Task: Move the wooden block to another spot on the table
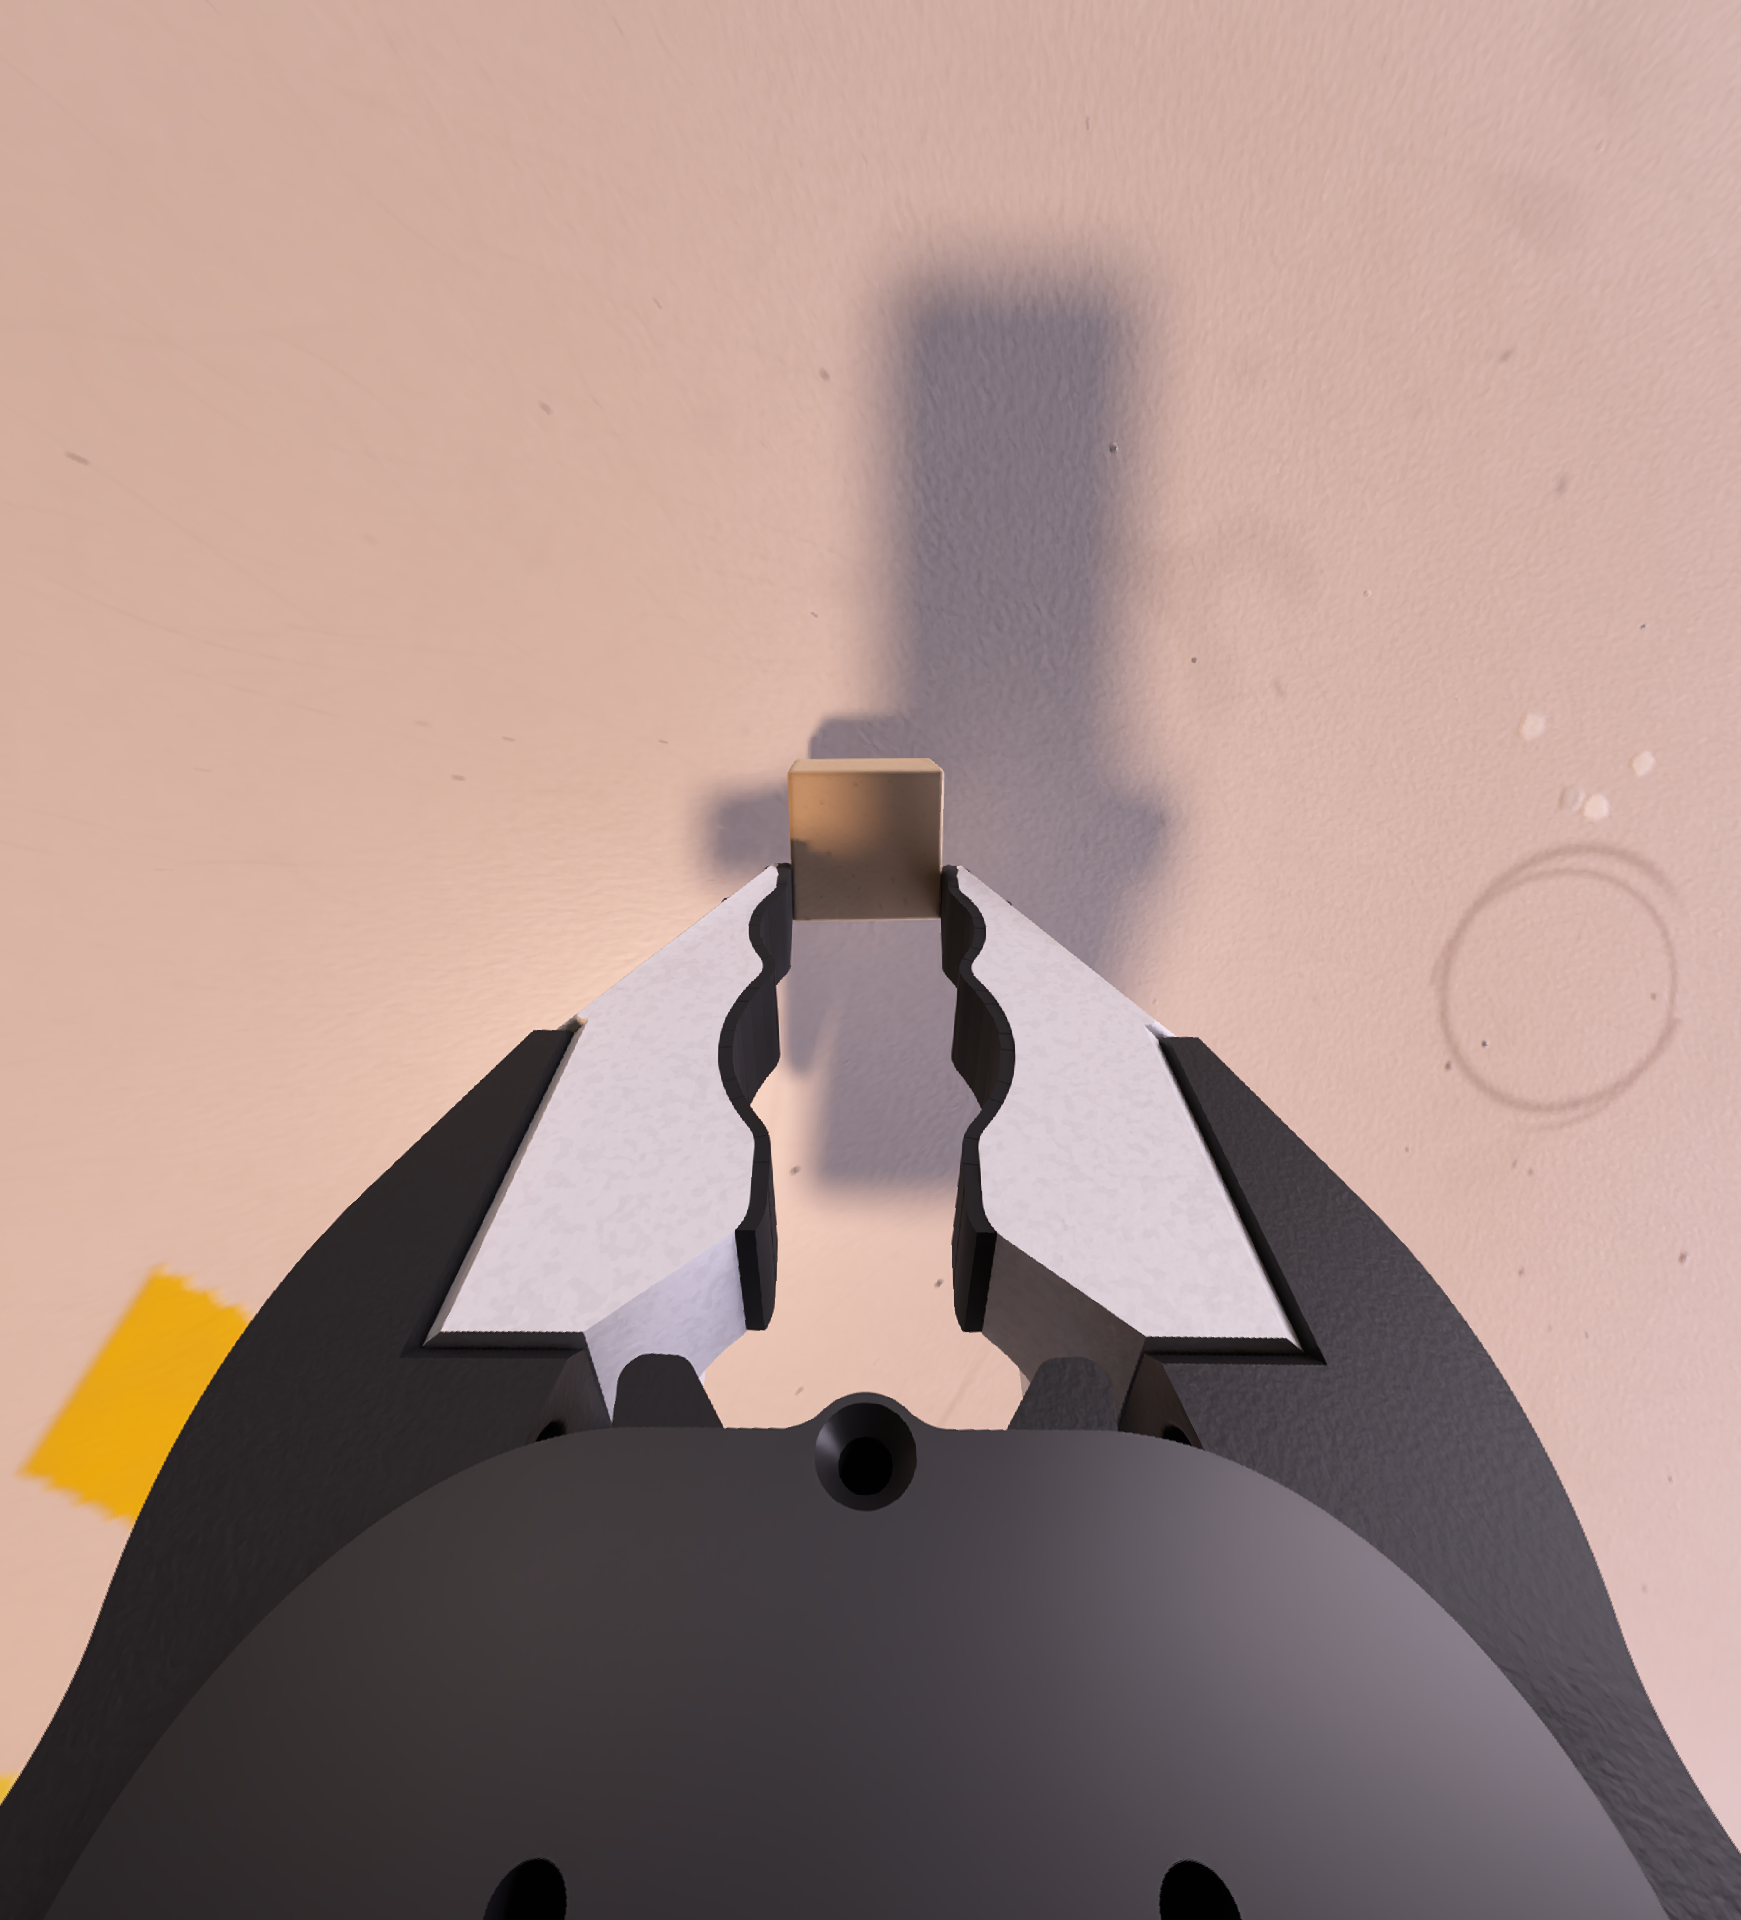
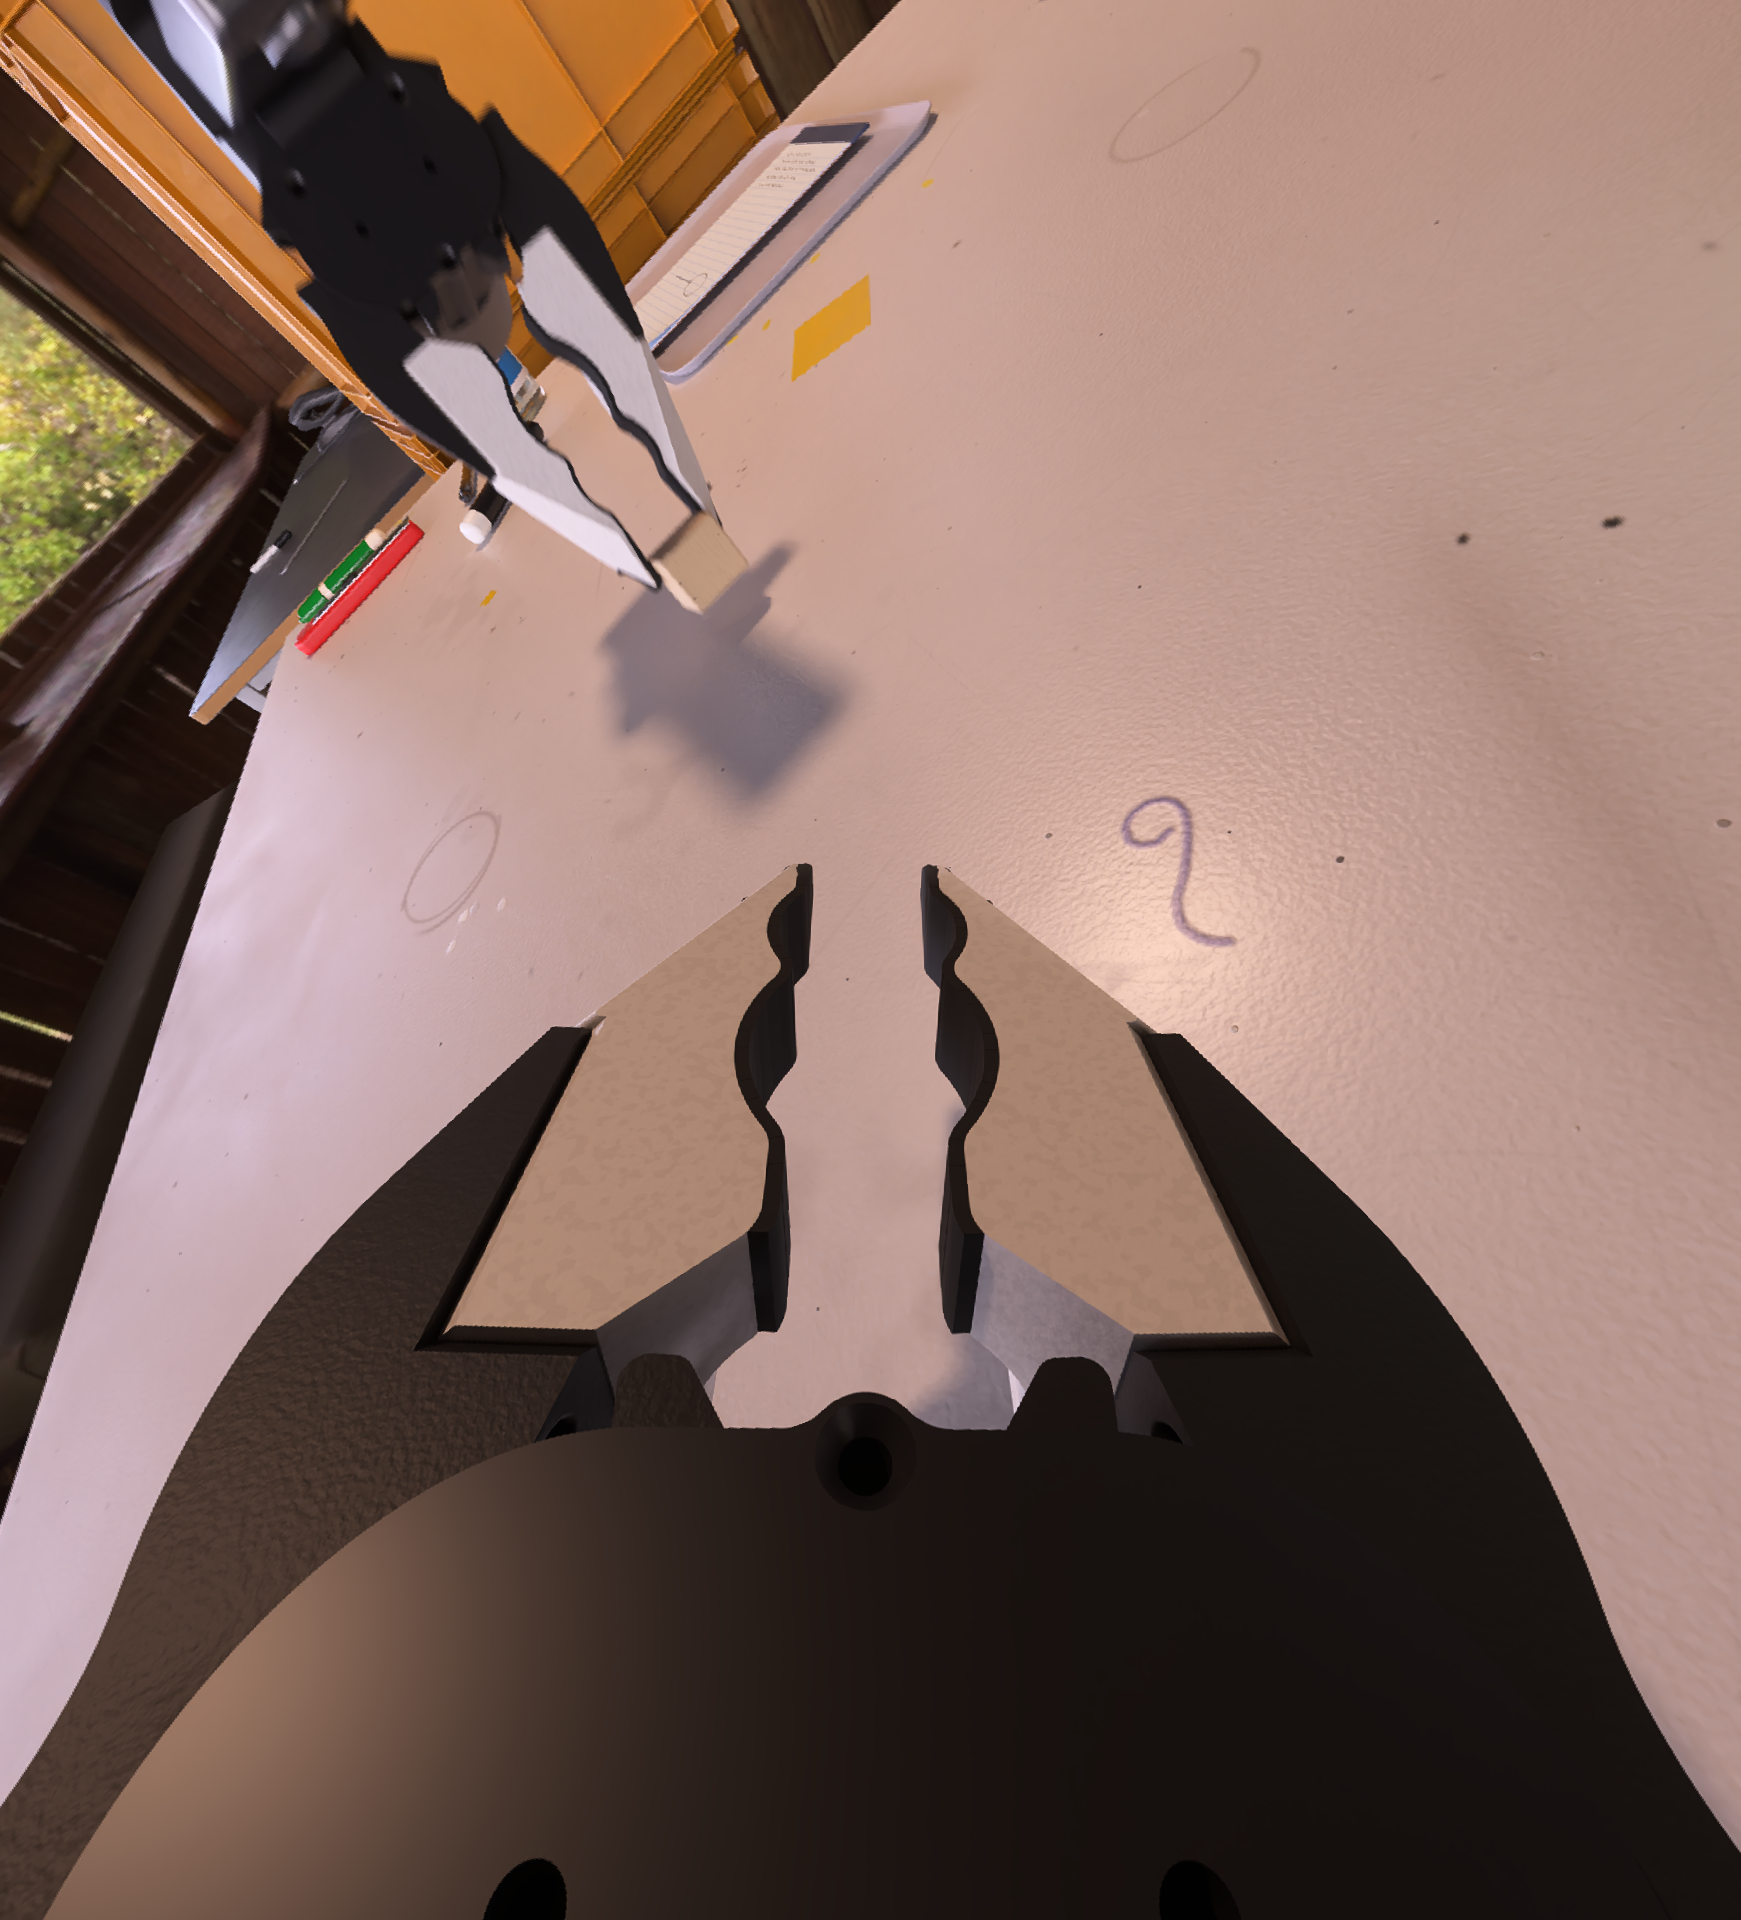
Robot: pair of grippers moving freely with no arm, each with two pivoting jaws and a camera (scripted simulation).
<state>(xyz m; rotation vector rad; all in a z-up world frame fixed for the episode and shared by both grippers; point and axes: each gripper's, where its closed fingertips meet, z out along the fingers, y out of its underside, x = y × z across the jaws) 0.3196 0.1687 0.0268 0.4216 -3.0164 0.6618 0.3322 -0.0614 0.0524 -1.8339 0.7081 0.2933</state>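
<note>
Two black-and-white left gripper (image 1: pixel 866 891) fingertips clamp a small tan wooden block (image 1: pixel 864 837) above the pale pink table (image 1: pixel 326 520). Right gripper (image 2: pixel 866 883) hangs empty, jaws parted, with the block at its eleven o'clock.

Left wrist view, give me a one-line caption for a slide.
Left gripper pinches the wooden block at its fingertips above the pinkish table, its shadow cast below.

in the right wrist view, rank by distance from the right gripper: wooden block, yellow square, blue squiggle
1. blue squiggle, just ahead of the right gripper, to its right.
2. wooden block, farther ahead, left of centre.
3. yellow square, farthest, beyond the block.
</note>
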